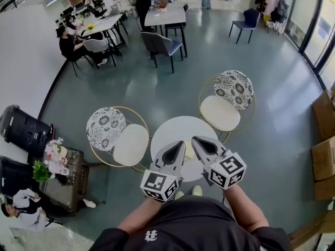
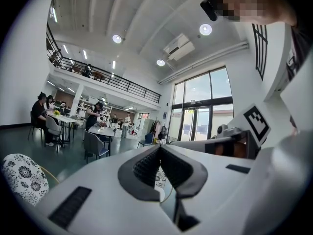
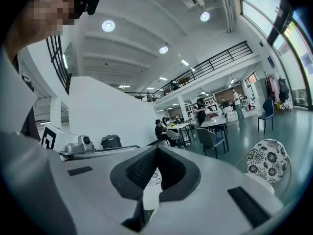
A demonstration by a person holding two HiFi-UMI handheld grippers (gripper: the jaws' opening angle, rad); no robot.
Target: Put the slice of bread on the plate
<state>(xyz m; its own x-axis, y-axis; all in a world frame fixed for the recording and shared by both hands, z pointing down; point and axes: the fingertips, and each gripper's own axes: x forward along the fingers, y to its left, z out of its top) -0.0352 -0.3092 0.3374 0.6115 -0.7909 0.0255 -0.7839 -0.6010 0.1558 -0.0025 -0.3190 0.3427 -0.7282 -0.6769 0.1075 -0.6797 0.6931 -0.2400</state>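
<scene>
In the head view a round white table [image 1: 175,128] stands just in front of me. Both grippers hover level over its near edge. My left gripper [image 1: 180,143] has its jaws together with nothing between them, as the left gripper view [image 2: 159,148] also shows. The right gripper [image 1: 194,138] is likewise shut and empty [image 3: 157,148]. A pale yellowish thing [image 1: 189,152] lies on the table between the two grippers, mostly hidden by them; I cannot tell whether it is the bread. No plate can be made out.
Two cream chairs with patterned backs flank the table, one on the left [image 1: 119,136] and one behind on the right [image 1: 226,102]. A low stand with bottles and a plant [image 1: 57,167] and black bins [image 1: 22,129] are on the left. Cardboard boxes [image 1: 324,140] are on the right.
</scene>
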